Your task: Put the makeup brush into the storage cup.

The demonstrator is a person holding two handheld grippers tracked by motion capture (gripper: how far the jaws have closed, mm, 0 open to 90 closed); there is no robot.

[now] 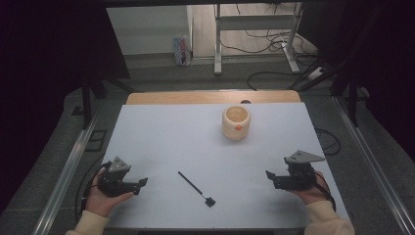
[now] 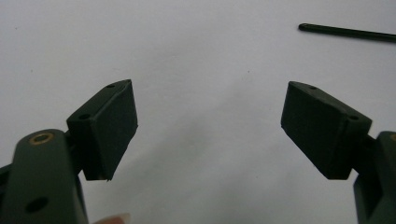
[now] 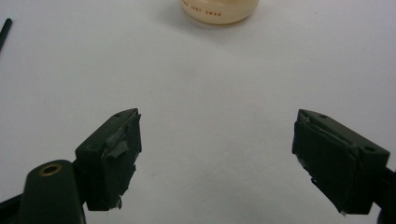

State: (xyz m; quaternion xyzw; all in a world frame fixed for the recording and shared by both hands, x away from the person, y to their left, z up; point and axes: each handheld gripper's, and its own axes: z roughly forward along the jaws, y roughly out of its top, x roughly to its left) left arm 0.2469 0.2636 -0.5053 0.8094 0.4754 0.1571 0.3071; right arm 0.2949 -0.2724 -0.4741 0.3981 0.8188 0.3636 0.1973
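White sheeting covers the bench [image 1: 161, 142]. Both grippers rest near its front edge with jaws wide apart and empty: left gripper [image 1: 142, 183], right gripper [image 1: 269, 177]. Judging by this, nothing is started; a reach to the black brush [image 1: 195, 188] lying between them comes next. The right gripper view shows lettering on the cream cup [image 3: 219, 11].

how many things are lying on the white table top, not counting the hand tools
2. A cream cup stands toward the far side, right of centre. A thin black stick with a small block at its end lies near the front edge, between the two hands. Nothing looks hidden.
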